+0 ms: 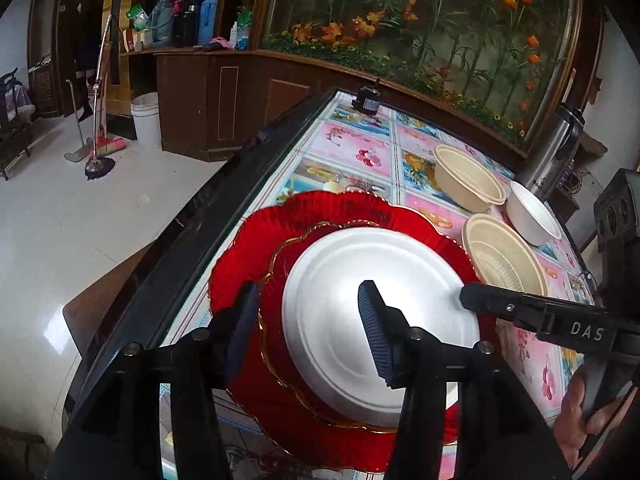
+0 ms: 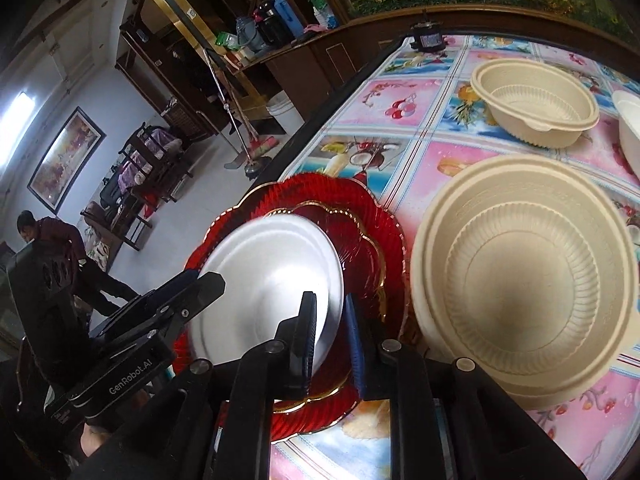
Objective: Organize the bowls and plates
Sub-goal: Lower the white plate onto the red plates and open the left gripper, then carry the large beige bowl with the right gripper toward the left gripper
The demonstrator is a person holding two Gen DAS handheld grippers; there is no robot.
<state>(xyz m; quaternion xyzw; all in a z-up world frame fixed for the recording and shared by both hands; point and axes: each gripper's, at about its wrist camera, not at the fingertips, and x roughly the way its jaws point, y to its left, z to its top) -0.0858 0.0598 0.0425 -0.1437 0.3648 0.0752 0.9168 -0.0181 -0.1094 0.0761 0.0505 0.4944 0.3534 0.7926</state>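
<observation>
Red plates [image 1: 248, 248] two stacked, white plate [image 1: 360, 280] one, right tool [image 2: 329, 334] gripping it, left tool [image 1: 308, 320] open

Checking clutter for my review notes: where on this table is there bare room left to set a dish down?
Free: the tablecloth between the small black device and the red plates, left of the far beige bowl. Crowded: the near end, where the white plate lies on the red plates beside the near beige bowl.

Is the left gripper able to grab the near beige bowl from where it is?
Probably not straight away. The left gripper hangs open over the white plate, and the right gripper reaches in between it and the beige bowl, so that one blocks the way.
</observation>
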